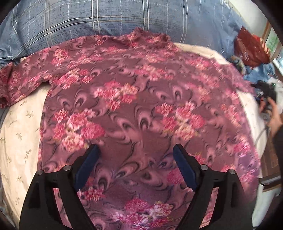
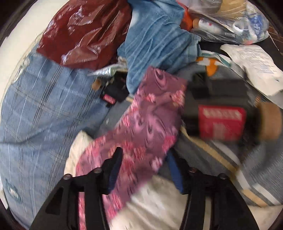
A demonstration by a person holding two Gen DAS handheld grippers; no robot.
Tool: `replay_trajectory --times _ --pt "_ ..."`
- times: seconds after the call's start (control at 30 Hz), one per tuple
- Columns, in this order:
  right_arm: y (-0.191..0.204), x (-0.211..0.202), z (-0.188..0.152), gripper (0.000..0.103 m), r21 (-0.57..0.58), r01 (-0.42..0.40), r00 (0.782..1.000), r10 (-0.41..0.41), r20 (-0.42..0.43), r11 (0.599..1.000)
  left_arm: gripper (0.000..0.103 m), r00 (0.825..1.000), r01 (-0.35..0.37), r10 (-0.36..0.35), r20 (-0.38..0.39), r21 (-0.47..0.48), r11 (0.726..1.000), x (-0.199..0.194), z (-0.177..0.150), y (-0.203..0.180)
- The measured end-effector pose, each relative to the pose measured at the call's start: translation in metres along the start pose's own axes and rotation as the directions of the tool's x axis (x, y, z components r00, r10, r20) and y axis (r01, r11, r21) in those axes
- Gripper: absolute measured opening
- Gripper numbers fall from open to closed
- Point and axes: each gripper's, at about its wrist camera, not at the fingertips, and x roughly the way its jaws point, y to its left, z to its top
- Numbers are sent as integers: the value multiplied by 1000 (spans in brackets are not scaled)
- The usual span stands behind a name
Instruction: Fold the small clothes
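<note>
Spreading step: floral top [image 1: 141, 99] flat on bed [image 1: 19, 127]. Left gripper [image 1: 135, 150] fingers wide apart, empty. Right gripper [image 2: 143, 155] fingers apart astride sleeve [image 2: 145, 127], ungripped. Next: close on sleeve, fold inward.

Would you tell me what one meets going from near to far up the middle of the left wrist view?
Left gripper, jaws open → floral shirt spread flat → its collar → blue plaid pillow.
</note>
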Motion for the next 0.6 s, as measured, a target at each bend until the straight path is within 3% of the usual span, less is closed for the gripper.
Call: replay_trajectory --times 0.1,0.17,0.2,0.3,0.37,0.47,0.6 --pt "8 12 16 59 -29 44 998 -43 50 999 86 998 66 -66 14 -9 998 1 18 6" --pt "10 13 22 33 -49 67 996 -64 64 997 86 997 69 -69 30 -8 998 5 33 10" --pt "11 15 23 5 -53 66 997 -63 53 996 86 997 74 -74 36 -9 997 8 42 12" --pt "27 -1 20 4 -108 38 994 -26 104 993 86 993 107 -106 48 -21 994 17 63 21" --pt "51 -21 10 4 -207 12 990 18 142 978 86 987 149 -145 74 -52 987 24 70 31" --pt "88 -45 -12 4 -310 -69 988 109 111 948 86 976 215 -211 47 -135 967 42 71 46" --pt "135 -64 -59 4 -389 -208 972 233 16 897 86 970 242 -235 59 -168 956 40 77 57"
